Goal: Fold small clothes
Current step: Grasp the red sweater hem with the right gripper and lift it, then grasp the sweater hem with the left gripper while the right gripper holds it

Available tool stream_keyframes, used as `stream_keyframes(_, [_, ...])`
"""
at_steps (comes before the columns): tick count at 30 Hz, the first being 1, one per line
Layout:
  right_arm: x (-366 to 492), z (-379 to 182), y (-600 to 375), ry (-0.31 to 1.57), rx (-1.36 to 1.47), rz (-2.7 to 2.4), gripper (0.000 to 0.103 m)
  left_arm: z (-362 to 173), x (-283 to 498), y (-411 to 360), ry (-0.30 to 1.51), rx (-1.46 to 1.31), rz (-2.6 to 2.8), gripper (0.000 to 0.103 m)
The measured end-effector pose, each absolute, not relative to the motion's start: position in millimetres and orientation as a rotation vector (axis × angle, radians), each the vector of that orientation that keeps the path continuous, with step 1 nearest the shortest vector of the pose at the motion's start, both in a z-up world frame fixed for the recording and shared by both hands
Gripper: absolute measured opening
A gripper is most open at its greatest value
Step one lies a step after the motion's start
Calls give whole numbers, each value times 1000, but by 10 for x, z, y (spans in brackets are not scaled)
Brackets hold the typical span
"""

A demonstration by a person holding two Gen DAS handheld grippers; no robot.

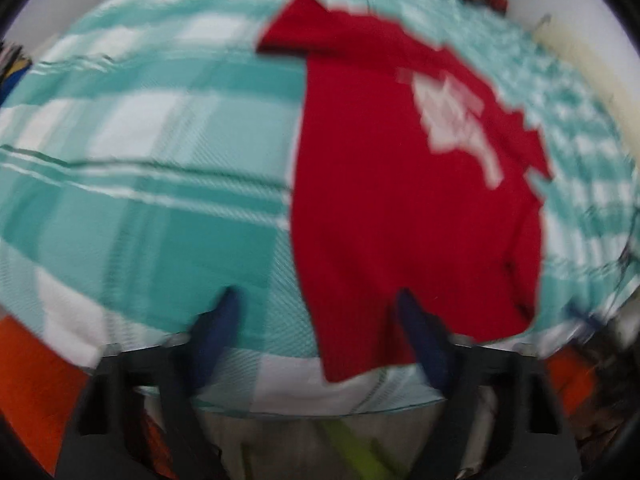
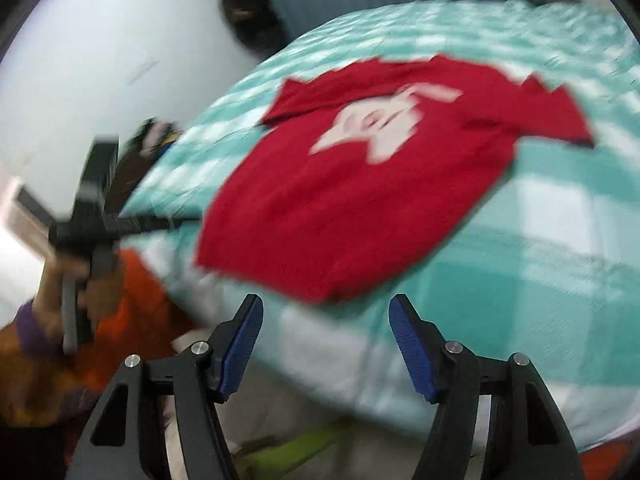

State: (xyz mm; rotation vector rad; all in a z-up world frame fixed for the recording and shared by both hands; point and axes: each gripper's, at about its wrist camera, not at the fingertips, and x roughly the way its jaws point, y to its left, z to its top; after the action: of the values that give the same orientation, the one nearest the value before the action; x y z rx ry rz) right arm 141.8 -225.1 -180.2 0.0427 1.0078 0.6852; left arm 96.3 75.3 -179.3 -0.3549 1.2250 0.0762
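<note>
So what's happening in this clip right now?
A person holds a hand-held gripper in each hand over a red T-shirt spread flat, print up, on a teal checked bedspread. The left hand-held gripper and the right hand-held gripper are both open near the shirt's bottom hem, gripping nothing. No fold shows yet. Both views are motion-blurred.

A teal-and-white checked bedspread [image 1: 152, 152] covers the bed, its near edge hanging over the side. Beyond the far end stands a pale wall [image 2: 100, 40] with a dark, blurred shape [image 2: 244, 12] against it, and something yellow-green [image 1: 352, 444] lies low by the near edge, too blurred to identify.
</note>
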Motion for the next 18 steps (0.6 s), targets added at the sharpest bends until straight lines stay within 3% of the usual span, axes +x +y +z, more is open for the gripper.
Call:
stream_keyframes(5, [1639,-1793,-1564,906,-265,624,57,-1846,870,620,1164,-311,90,74])
stream_keyframes(7, [1735,-2116,-1358,934,-364,533,23,-1849,844,635,1157,-315,87,74])
stream_keyframes(9, [1733,-2280,-1696,1007,-230,449,22,-1829,823,638,1156,-311,81,74])
stream_keyframes(18, [1135,-2080,-3762,1151,247,43,27,-1822,725,706,1146,-345,57,76])
